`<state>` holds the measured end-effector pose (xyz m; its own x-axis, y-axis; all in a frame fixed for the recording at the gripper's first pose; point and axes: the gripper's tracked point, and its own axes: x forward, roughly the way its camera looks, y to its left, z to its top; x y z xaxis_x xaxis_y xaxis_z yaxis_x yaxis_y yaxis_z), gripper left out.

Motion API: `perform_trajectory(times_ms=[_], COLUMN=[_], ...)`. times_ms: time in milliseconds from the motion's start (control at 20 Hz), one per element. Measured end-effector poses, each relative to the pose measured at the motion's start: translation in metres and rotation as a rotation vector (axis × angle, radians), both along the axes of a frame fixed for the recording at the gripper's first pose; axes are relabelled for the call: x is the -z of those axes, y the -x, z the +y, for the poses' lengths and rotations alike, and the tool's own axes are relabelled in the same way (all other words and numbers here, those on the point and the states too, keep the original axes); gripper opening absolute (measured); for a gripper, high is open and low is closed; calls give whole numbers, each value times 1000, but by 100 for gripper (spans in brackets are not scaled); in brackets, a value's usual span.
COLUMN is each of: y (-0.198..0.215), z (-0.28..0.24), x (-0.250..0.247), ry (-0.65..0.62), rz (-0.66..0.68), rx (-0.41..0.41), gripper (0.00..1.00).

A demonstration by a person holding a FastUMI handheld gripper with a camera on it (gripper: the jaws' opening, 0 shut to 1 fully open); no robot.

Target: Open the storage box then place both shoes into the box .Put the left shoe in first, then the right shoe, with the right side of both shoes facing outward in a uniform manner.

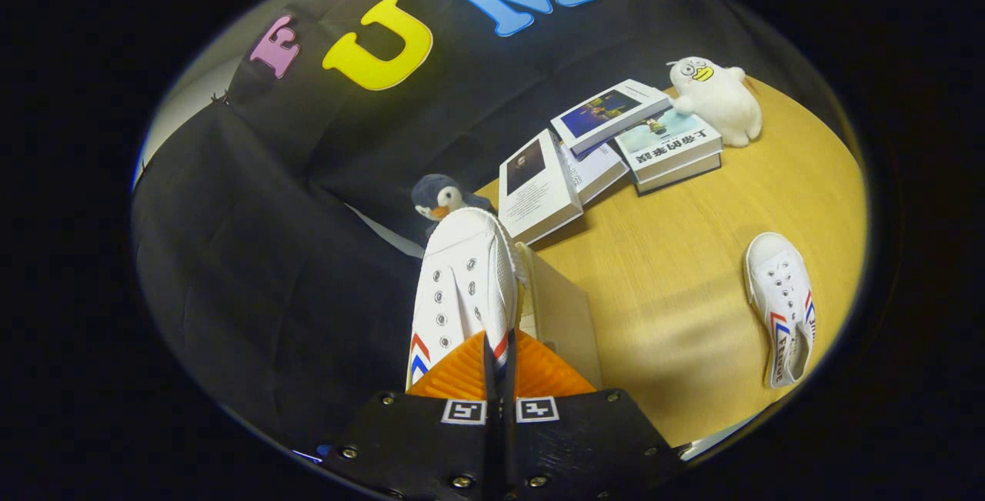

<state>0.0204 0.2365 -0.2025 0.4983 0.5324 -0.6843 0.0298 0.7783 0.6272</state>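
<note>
My gripper [499,366] is shut on a white canvas shoe [462,285] with red and blue chevrons. Both fingers pinch its rear edge, and its toe points away from me, lifted off the table. Just right of this shoe and partly under it stands the pale storage box [565,316]; I see one wall and an upper edge, and its inside is hidden. A second matching white shoe [781,308] lies on the wooden table [677,270], far to the right of the fingers, with its opening towards me.
Beyond the held shoe's toe sits a small penguin plush [440,197]. Several books [608,147] lie fanned out at the back of the table, with a white duck plush [716,97] beside them. The black cloth wall hangs to the left and behind.
</note>
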Motion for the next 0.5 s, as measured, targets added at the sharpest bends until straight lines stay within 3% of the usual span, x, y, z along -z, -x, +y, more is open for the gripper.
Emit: perform_trajectory(times_ms=[500], y=[24], z=[74], x=[58], ry=[141], rz=[66], rx=[-115], gripper=[0])
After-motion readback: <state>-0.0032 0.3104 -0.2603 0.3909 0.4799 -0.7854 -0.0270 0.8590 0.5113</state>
